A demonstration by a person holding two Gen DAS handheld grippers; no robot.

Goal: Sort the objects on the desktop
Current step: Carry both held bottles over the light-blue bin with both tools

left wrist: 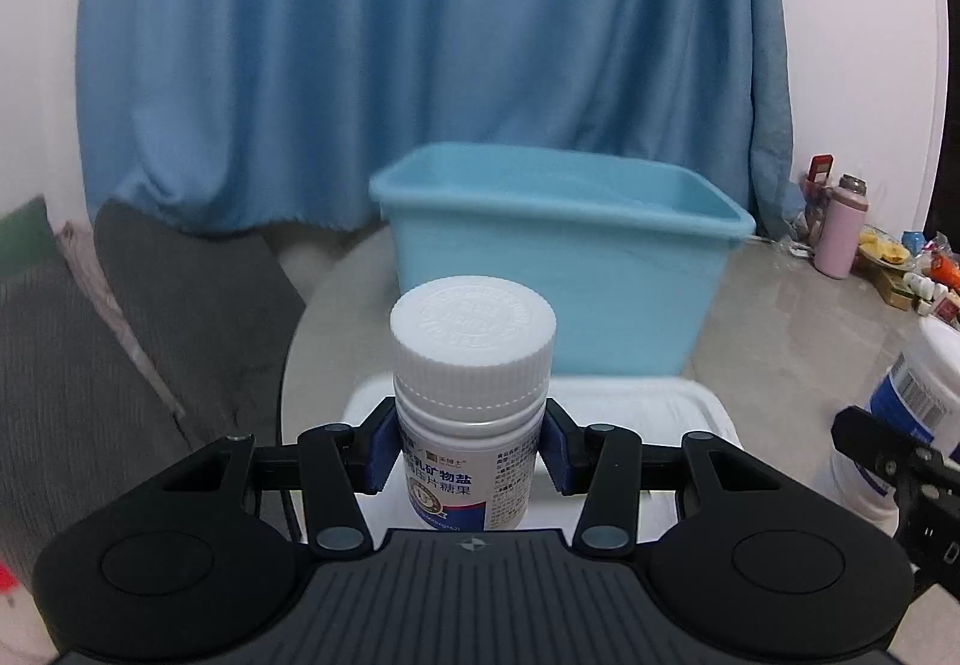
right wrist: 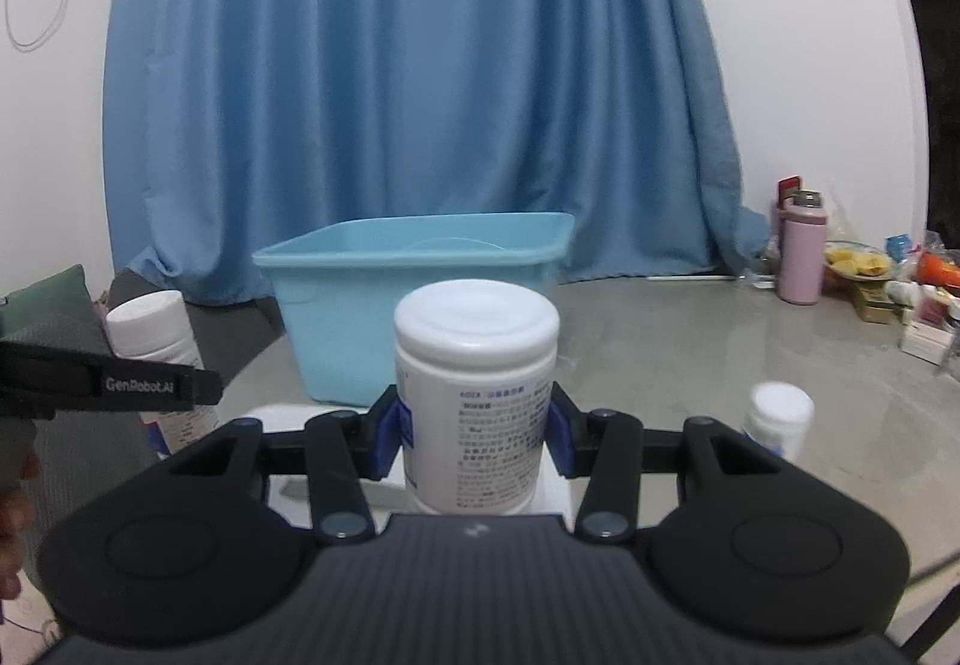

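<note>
Left gripper (left wrist: 471, 452) fingers clamp a ribbed-cap bottle (left wrist: 472, 401) upright. Right gripper (right wrist: 474, 440) fingers clamp a smooth-lid jar (right wrist: 476, 401). Blue bin (right wrist: 414, 305) at 12 o'clock on the desk (right wrist: 690, 353).

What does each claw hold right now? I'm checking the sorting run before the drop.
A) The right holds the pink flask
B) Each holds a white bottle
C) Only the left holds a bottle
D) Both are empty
B: the left claw is shut on a ribbed-cap bottle, the right claw on a smooth-lid bottle; the pink flask stands on the table.
</note>
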